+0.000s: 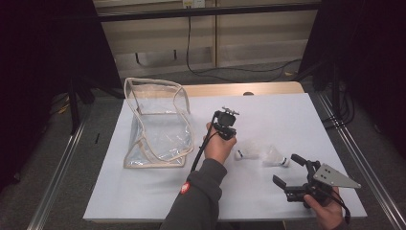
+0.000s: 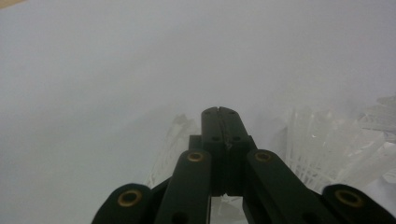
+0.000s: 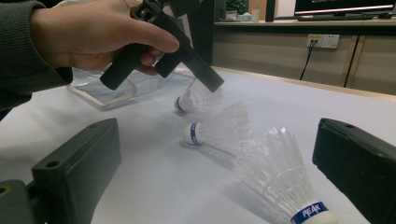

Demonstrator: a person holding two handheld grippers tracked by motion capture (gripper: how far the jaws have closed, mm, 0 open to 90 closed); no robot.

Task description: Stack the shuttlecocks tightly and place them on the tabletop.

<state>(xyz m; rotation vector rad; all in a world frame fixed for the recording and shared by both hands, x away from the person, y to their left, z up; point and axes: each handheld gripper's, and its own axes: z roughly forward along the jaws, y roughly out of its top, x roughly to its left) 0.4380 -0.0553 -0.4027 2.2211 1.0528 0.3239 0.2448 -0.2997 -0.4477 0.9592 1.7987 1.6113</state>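
Note:
Three white feather shuttlecocks lie on the white table [image 1: 143, 191]. My left gripper [image 3: 212, 84] [image 2: 219, 112] points down, shut on the feather skirt of the farthest shuttlecock [image 3: 191, 100], whose feathers [image 2: 170, 142] spread beside and under the jaws. The middle shuttlecock [image 3: 210, 130] [image 1: 242, 152] lies with its blue-banded cork to the left. The nearest shuttlecock [image 3: 280, 182] [image 1: 276, 157] points its cork at my right gripper [image 1: 286, 168] [image 3: 219, 140]. That gripper rests low at the table's front right, open, with nothing between its jaws.
A clear plastic bag [image 1: 158, 124] [image 3: 116, 91] with beige trim lies open at the table's left, just beyond the left hand [image 1: 218, 146]. Metal rails run along both sides of the table. A wall with cables and a socket stands behind.

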